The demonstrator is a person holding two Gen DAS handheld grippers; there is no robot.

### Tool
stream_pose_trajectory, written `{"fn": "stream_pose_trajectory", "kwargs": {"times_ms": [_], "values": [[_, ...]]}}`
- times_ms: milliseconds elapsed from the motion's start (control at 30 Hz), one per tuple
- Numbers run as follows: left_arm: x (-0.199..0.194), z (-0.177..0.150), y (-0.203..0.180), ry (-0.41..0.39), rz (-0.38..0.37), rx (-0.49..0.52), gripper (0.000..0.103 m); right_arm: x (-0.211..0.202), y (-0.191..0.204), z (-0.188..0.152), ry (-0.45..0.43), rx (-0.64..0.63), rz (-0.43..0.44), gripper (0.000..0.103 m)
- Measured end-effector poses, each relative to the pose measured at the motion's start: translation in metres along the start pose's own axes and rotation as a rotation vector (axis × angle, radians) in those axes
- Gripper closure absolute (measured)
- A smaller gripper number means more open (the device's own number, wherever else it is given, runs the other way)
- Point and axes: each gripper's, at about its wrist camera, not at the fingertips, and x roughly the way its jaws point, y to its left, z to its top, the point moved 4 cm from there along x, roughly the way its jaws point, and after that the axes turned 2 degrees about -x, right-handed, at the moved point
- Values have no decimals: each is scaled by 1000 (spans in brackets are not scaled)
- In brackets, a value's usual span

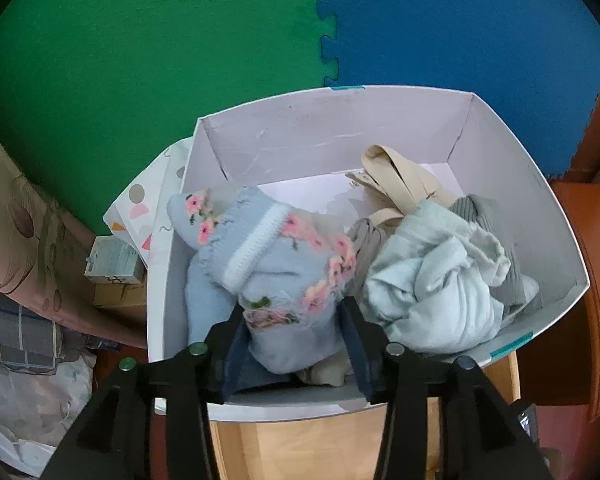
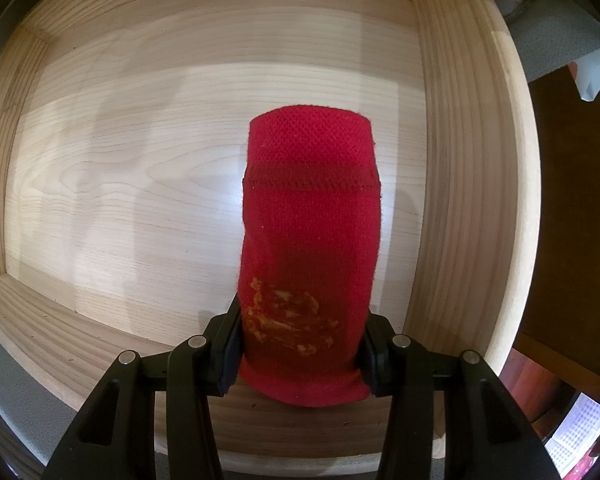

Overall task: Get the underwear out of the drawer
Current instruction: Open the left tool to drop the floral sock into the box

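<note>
In the left wrist view a white cardboard box [image 1: 320,128] holds several garments. A light blue knitted piece with pink flowers [image 1: 276,264] lies on the box's near left side. My left gripper [image 1: 294,320] is open and straddles its near end, the fingers standing on either side of the cloth. In the right wrist view my right gripper [image 2: 300,344] is shut on a red piece of underwear with a yellow print [image 2: 308,220]. The red cloth hangs over the bare floor of the pale wooden drawer [image 2: 140,160].
The box also holds a mint green garment [image 1: 432,280], a beige strappy item [image 1: 396,176] and grey cloth [image 1: 496,220]. Green [image 1: 140,60] and blue foam mats [image 1: 460,24] lie beyond. Small cartons [image 1: 116,264] and folded fabrics sit left of the box, red-brown wooden furniture [image 1: 580,260] right.
</note>
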Motion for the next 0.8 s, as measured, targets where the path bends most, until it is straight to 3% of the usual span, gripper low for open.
{"fn": "stream_pose_trajectory", "kwargs": {"times_ms": [800], "values": [[-19,-3,1,-28,-12,-16,45,-4,-1,3,-2,-9,-9,59]]}}
